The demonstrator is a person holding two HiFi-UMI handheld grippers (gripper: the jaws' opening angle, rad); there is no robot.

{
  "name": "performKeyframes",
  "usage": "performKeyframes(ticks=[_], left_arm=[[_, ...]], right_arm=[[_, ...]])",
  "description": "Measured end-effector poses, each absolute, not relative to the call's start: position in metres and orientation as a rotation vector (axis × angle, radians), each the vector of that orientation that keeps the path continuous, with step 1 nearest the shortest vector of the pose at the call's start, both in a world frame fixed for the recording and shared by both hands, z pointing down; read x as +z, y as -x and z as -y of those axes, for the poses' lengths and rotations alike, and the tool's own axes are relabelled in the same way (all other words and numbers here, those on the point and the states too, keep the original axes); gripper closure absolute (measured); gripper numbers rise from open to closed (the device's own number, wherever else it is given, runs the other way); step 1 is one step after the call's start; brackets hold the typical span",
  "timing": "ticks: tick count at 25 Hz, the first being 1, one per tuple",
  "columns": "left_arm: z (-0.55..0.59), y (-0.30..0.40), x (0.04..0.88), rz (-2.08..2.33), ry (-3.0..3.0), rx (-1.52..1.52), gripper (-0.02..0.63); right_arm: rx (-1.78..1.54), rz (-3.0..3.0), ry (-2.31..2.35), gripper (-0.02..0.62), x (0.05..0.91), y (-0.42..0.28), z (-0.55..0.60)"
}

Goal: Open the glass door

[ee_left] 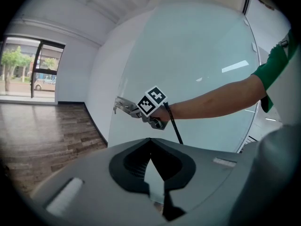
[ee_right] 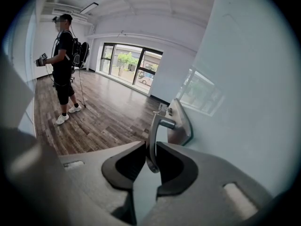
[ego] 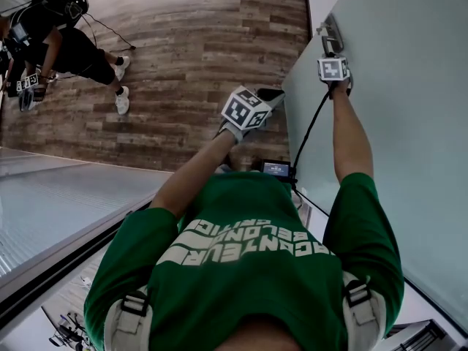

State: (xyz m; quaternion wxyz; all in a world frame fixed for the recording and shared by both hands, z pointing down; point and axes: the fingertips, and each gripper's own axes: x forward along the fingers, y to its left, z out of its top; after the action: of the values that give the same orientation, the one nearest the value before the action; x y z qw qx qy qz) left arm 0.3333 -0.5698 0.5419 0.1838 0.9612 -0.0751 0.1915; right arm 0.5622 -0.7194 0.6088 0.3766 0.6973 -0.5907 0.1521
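Person in a green shirt [ego: 248, 269] stands facing the glass door [ego: 409, 123], which fills the right side of the head view, pale & frosted-looking. The right arm is stretched fwd, and the right gripper [ee_right: 151, 155] is up at the door's lever handle [ee_right: 154, 128], toward the top right of centre in the head view. In the right gripper view the jaws are clamped on the lever: the metal bar runs down btwn the two dark pads, touching both, w/ its mounting plate [ee_right: 182, 124] on the glass just behind.

The left gripper [ee_left: 150, 142] is held off the door, about mid-frame in the head view, over the wood floor [ego: 183, 64]. Its own view shows the jaws together at the tips w/ nothing btwn them, pointing toward the door and the right gripper's marker cube [ee_left: 151, 101] at mid-frame.

A black cable [ego: 307, 134] hangs from the right gripper down toward the person's chest. A second person [ego: 66, 39] w/ headset & backpack stands well apart at upper left of the head view, also holding a marker-cube gripper.
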Motion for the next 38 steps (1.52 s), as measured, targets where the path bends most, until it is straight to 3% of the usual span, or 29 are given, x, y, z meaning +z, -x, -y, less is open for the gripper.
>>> performKeyframes(ticks=[25,38], left_arm=[[0.560,-0.391,0.541,0.185,-2.721,0.525,0.591],[0.551,-0.422,0.543,0.140,-2.732,0.523,0.591]], right_arm=[[0.394,1.401,-1.914,0.537,0.602,-0.652,0.697],[0.426,1.403,-1.948,0.538,0.607,-0.660,0.692]])
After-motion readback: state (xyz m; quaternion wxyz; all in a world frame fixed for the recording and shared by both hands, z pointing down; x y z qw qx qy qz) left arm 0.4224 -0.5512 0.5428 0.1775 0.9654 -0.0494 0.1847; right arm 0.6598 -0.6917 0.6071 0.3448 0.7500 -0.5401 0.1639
